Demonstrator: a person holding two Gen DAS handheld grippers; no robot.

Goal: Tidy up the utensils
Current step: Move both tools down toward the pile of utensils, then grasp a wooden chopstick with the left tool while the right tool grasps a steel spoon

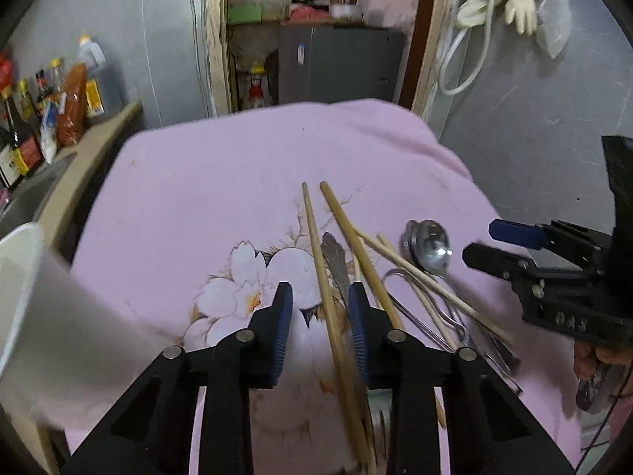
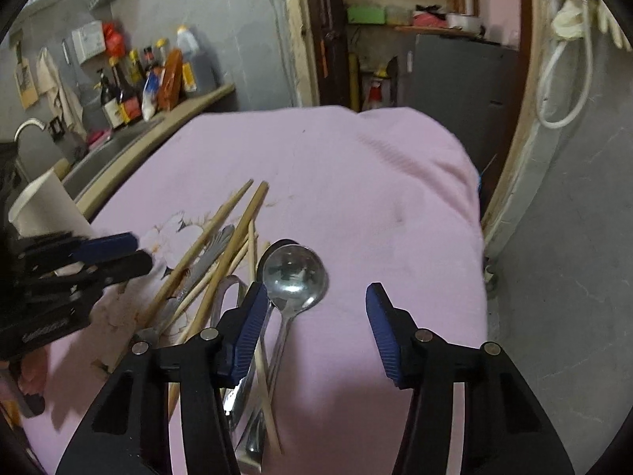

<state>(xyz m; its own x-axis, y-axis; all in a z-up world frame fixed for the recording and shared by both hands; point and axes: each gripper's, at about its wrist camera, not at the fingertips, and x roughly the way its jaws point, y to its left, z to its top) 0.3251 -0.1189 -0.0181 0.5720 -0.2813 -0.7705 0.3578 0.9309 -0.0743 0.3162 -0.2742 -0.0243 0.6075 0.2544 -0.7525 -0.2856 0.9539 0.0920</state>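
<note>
Straddling one chopstick (image 1: 328, 289), left gripper (image 1: 320, 297) part-spread, right gripper (image 2: 312, 301) gaping beside spoon (image 2: 294, 275), sink tap (image 2: 29, 124) showing in right view only.

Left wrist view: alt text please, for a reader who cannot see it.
The left tongs stand open astride a wooden chopstick on a pink cloth, amid more chopsticks and metal spoons. The right tongs reach in from the right.

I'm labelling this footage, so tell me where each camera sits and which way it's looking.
Left wrist: on the left claw, looking down over the pink cloth at the chopsticks; the right claw shows at right.
Right wrist: on the right claw, looking down at the spoon; the left claw shows at left.
Shared: cloth, chopsticks, spoon, white cup, doorway.
</note>
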